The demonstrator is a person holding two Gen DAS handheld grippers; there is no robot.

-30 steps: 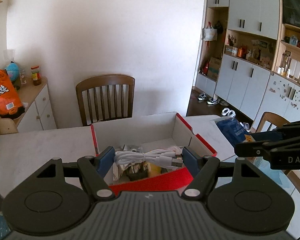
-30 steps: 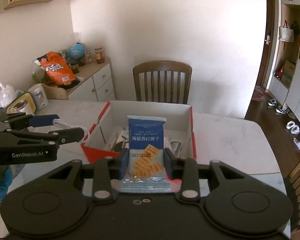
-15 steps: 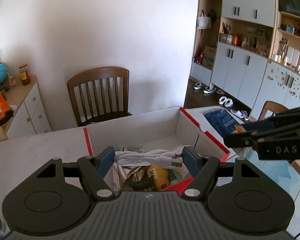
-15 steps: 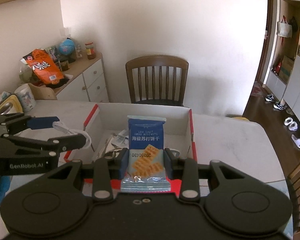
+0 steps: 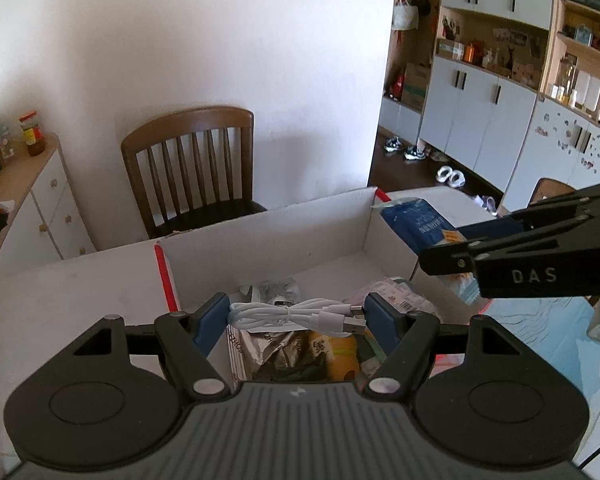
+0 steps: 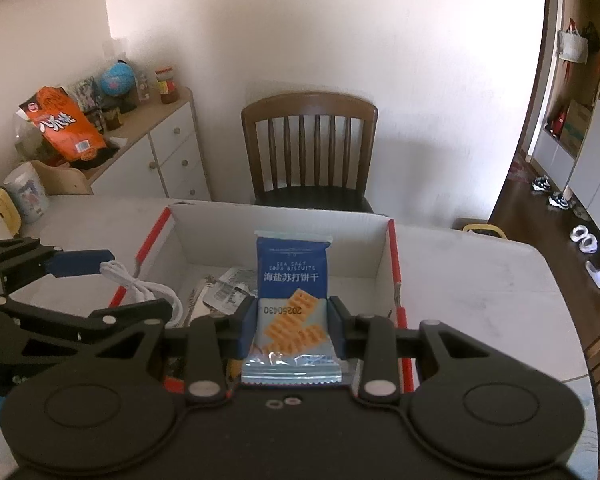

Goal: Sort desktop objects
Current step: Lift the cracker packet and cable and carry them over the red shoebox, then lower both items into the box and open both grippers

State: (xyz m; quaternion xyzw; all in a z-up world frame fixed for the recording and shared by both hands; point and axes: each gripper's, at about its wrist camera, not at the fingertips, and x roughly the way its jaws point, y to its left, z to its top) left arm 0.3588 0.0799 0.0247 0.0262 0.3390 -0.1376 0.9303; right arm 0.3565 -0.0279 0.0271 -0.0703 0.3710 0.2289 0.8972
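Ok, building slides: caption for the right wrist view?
Right hand-held gripper holds a soda biscuit packet over the open cardboard box.

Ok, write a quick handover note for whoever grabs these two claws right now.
Left claw: shut on the coiled white USB cable, held over the box's near left part.
Right claw: shut on the blue soda biscuit packet, held upright over the box.
The red-edged cardboard box on the table already holds wrappers and other small items.
Done: both items picked up.
Left: release both into the box.
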